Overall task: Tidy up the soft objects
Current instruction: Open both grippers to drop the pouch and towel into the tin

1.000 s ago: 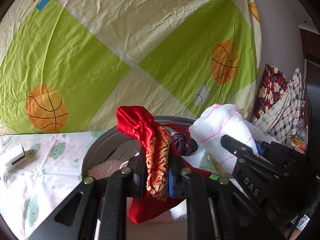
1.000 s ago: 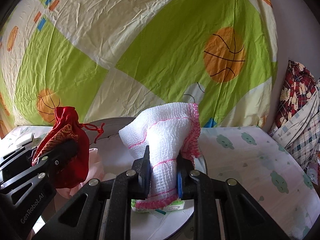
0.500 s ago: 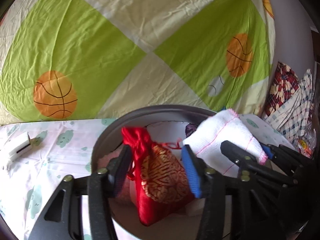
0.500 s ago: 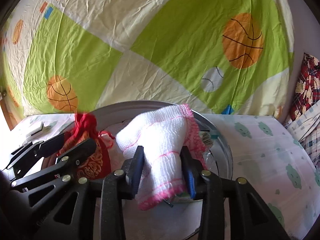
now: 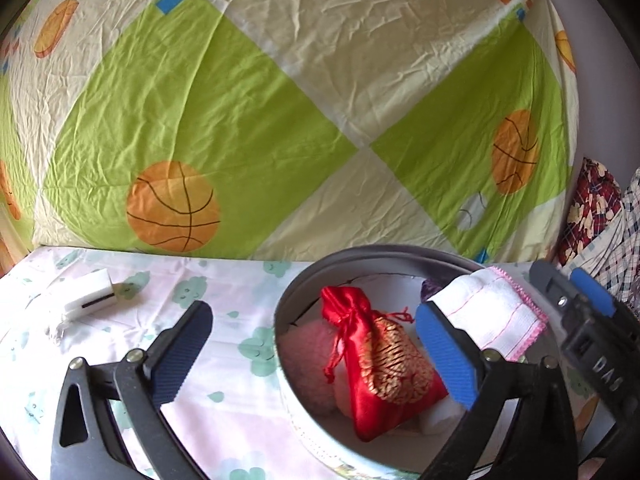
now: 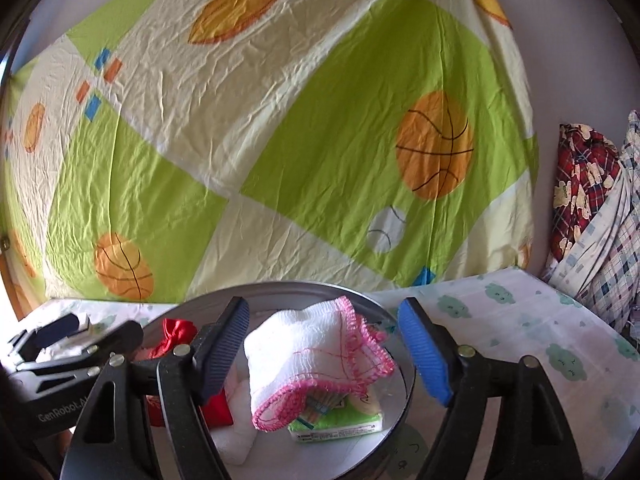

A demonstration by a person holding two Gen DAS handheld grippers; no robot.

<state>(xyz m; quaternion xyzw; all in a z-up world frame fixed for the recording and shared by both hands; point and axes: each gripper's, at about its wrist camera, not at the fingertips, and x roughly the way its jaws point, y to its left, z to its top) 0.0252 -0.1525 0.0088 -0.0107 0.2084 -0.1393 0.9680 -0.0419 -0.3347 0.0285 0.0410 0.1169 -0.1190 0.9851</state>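
A round grey tin (image 5: 384, 254) (image 6: 280, 290) stands on the cloud-print sheet. In it lie a red and gold drawstring pouch (image 5: 380, 364) (image 6: 176, 332), a pink fluffy piece (image 5: 304, 360) and a white cloth with pink edging (image 6: 316, 356) (image 5: 492, 316), which rests on a green tissue pack (image 6: 340, 424). My left gripper (image 5: 316, 356) is open and empty, its jaws wide either side of the tin's left wall. My right gripper (image 6: 324, 356) is open and empty, its jaws spread around the white cloth.
A small white box (image 5: 90, 294) lies on the sheet at the left. A basketball-print sheet (image 5: 280, 100) hangs behind as a backdrop. Plaid fabrics (image 6: 592, 208) are piled at the right edge of the surface.
Both grippers opened. The left let go of the red pouch and the right let go of the white cloth; both items now lie in the tin.
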